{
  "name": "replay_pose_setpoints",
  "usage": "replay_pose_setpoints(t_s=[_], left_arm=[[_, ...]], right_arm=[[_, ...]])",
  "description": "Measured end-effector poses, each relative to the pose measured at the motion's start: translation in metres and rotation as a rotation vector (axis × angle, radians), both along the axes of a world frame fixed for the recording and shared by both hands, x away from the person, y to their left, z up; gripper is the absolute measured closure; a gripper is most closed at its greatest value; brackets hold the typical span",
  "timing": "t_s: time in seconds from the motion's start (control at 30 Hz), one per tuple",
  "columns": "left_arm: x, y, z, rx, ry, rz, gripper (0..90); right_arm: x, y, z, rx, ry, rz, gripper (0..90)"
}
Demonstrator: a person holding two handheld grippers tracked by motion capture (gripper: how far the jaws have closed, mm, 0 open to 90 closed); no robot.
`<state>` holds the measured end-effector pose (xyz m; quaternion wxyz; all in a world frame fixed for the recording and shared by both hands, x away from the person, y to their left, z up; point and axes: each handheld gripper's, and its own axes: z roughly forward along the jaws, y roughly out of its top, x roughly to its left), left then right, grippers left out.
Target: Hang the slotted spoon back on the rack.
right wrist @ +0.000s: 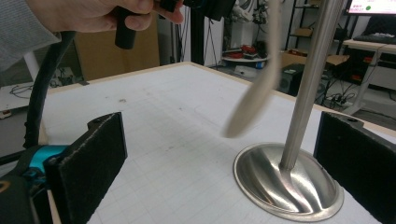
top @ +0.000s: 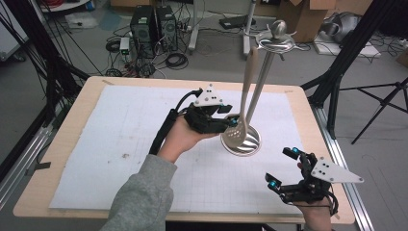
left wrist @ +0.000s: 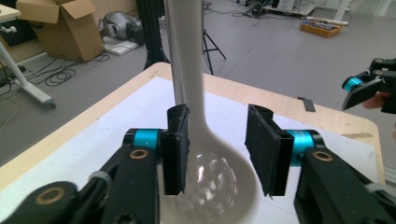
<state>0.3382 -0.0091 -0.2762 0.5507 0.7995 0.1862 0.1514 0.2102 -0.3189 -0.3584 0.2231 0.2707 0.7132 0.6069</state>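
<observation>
A pale slotted spoon [top: 243, 103] hangs from the top ring of a metal utensil stand [top: 269, 57], whose round shiny base [top: 250, 144] sits on the white sheet [top: 120, 139] that covers the wooden tabletop [top: 72, 115]. The handle of the spoon goes up along the steel pole, and its perforated bowl is low, just above the base.

The left gripper [top: 230, 120] is at the bowl of the spoon, held by the person's left hand [top: 185, 137] in a grey sleeve [top: 144, 192]. In the left gripper view the spoon [left wrist: 196, 140] is between the two black fingers [left wrist: 176, 149]. The fingers are apart: the left pad is touching or almost touching the neck of the spoon, but the other pad stands clearly away from it, so the spoon is not clamped.

The right gripper [top: 281, 168] is near the front right corner of the tabletop, well apart from the stand. Its fingers [right wrist: 88, 158] are wide apart with nothing between them. In the right gripper view the base of the stand [right wrist: 287, 186] is just ahead on the sheet, with the pole rising from it, and the spoon [right wrist: 254, 93] looks blurred beside the pole, above the base.
</observation>
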Motion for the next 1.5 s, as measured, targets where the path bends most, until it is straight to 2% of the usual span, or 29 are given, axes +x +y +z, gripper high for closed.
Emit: replay_pose_setpoints(t_s=[0.17, 0.27, 0.37, 0.43, 0.6, 0.73, 0.93, 1.5], left_arm=[[-0.003, 0.01, -0.002, -0.012, -0.019, -0.042, 40.1], [-0.005, 0.018, -0.006, -0.029, -0.044, -0.062, 33.3], [-0.007, 0.028, -0.008, -0.025, -0.045, -0.051, 25.7], [-0.008, 0.034, -0.01, -0.037, -0.043, -0.044, 20.0], [-0.014, 0.049, -0.012, -0.072, -0.044, -0.051, 13.8], [-0.02, 0.059, -0.014, -0.101, -0.046, -0.061, 13.7], [-0.026, 0.079, -0.018, -0.115, -0.054, -0.051, 13.8], [-0.037, 0.144, -0.034, -0.144, -0.064, 0.055, 13.8]], right_arm=[[0.0, 0.0, 0.0, 0.003, -0.001, -0.001, 1.5], [0.001, 0.0, 0.0, -0.001, -0.002, -0.003, 1.5], [0.001, 0.001, -0.001, -0.003, -0.001, 0.0, 1.5], [0.001, 0.002, -0.001, -0.003, 0.007, -0.001, 1.5], [0.003, 0.003, -0.002, -0.009, 0.005, 0.002, 1.5], [0.004, 0.005, -0.003, -0.016, 0.007, 0.006, 1.5], [0.004, 0.006, -0.003, -0.012, 0.012, 0.008, 1.5], [0.012, 0.009, -0.003, -0.016, 0.007, 0.012, 1.5]])
